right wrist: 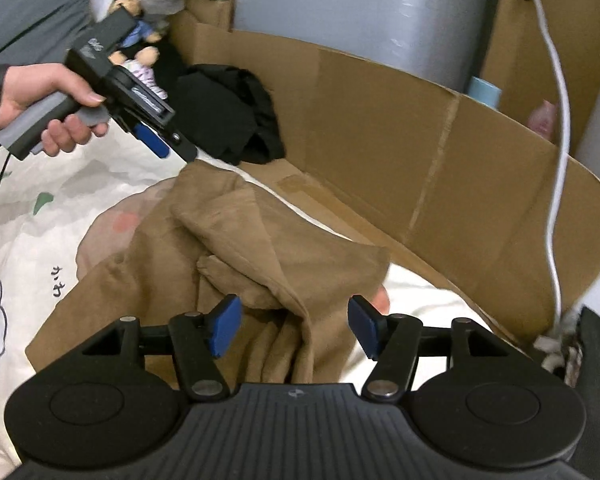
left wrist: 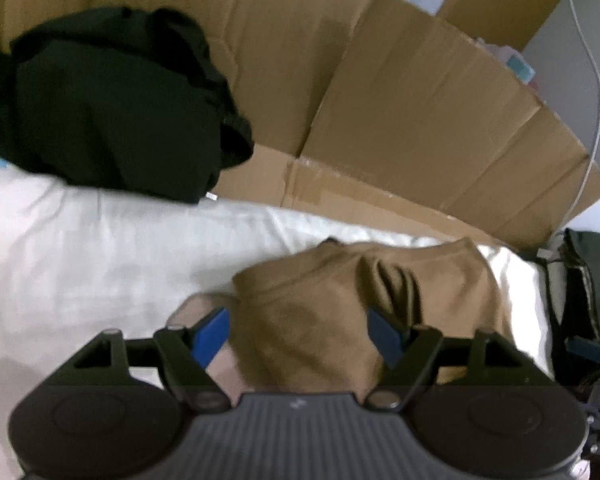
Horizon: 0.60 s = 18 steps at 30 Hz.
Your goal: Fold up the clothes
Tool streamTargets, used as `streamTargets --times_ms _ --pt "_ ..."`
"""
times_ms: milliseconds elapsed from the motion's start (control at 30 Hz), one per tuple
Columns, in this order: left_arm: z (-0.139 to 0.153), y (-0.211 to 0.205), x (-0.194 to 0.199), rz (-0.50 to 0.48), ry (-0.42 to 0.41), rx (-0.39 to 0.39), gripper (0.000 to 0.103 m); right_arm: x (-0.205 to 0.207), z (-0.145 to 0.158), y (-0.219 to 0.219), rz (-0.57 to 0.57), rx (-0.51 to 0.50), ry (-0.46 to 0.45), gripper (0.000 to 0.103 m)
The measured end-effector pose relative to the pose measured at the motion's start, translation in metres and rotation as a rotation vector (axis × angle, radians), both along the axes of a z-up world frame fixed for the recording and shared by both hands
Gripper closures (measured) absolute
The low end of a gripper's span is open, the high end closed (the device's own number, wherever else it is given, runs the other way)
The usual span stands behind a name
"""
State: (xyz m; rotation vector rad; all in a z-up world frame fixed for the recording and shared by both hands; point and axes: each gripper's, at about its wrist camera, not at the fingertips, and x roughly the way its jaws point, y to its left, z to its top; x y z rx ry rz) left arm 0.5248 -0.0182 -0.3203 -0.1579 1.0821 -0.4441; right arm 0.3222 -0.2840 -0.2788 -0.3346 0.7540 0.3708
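Through my left hand-held gripper (left wrist: 298, 338), jaws wide over the blurred, seemingly unpinched brown garment (left wrist: 340, 312) on the bed (left wrist: 100, 248), it looks soft and limp; my right hand-held gripper (right wrist: 294, 326) gapes above its rumpled folds, so I'd pinch a hem edge.

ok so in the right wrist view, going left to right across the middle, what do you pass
person's hand holding the left tool → black clothing heap → cardboard wall → white cable. The tan garment lies lower, spanning the left tool to the cardboard, so it has no clear slot.
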Motion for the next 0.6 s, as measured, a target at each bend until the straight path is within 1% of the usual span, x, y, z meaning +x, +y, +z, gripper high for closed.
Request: streamTargets --times_ms 100,233,300,367,467,500,567,600 --pt "-0.014 0.010 -0.005 0.024 0.013 -0.037 0.025 0.010 -0.012 0.015 0.057 -0.031 0.011 0.039" --pt "-0.027 0.021 -0.007 0.057 -0.016 -0.065 0.027 0.019 -0.024 0.035 0.125 -0.070 0.005 0.039" --pt "-0.030 0.026 -0.003 0.065 -0.029 -0.100 0.027 0.026 -0.029 0.043 0.144 -0.096 0.001 0.035" --pt "-0.035 0.028 0.002 0.068 -0.020 -0.123 0.027 0.031 -0.033 0.047 0.146 -0.106 0.003 0.027" --pt "-0.040 0.025 0.010 0.055 -0.010 -0.124 0.030 0.038 -0.039 0.054 0.168 -0.123 -0.007 0.026" --pt "-0.042 0.023 0.013 0.046 -0.012 -0.131 0.033 0.039 -0.041 0.056 0.176 -0.129 -0.010 0.026" --pt "-0.043 0.023 0.017 0.040 -0.010 -0.159 0.057 0.044 -0.046 0.060 0.180 -0.150 -0.020 0.027" --pt "-0.045 0.023 0.021 0.040 -0.003 -0.182 0.062 0.046 -0.047 0.061 0.183 -0.150 -0.022 0.027"
